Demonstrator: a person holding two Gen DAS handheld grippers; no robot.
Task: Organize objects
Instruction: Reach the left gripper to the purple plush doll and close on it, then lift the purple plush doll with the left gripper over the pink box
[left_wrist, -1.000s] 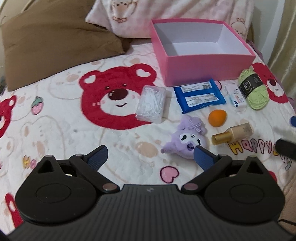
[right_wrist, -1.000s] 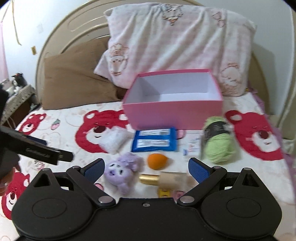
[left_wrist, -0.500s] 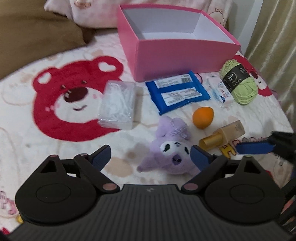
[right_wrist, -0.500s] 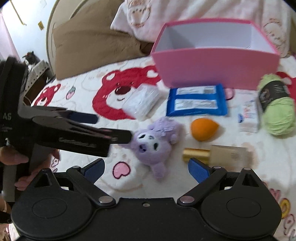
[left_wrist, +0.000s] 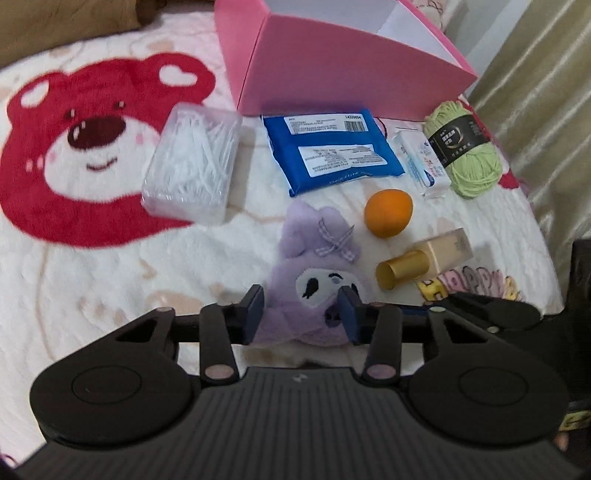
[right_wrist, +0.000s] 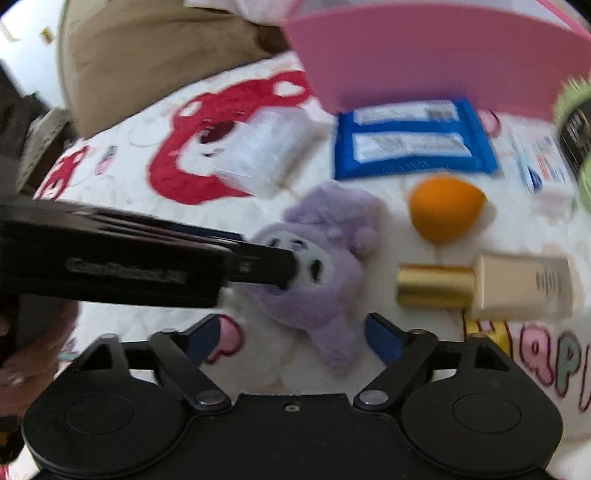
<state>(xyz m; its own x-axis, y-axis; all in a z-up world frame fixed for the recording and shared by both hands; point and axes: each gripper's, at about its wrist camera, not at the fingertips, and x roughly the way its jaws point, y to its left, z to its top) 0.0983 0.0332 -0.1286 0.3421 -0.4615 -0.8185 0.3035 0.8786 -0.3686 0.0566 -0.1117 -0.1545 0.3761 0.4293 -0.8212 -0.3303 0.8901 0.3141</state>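
A purple plush toy lies on the bear-print blanket. My left gripper has its jaws closing around the toy's face, and both blue pads touch its sides. In the right wrist view the left gripper's black finger reaches in from the left onto the plush toy. My right gripper is closing with its pads still well apart; the toy's lower end lies between them untouched. The open pink box stands behind the objects.
On the blanket lie a clear box of cotton swabs, a blue wipes pack, an orange sponge, a gold-capped bottle, a small white carton and green yarn. A curtain hangs at the right.
Both grippers have dropped toward the blanket and tilted down. The left gripper's jaws have narrowed from wide onto the plush toy; the right gripper's jaws have narrowed a little.
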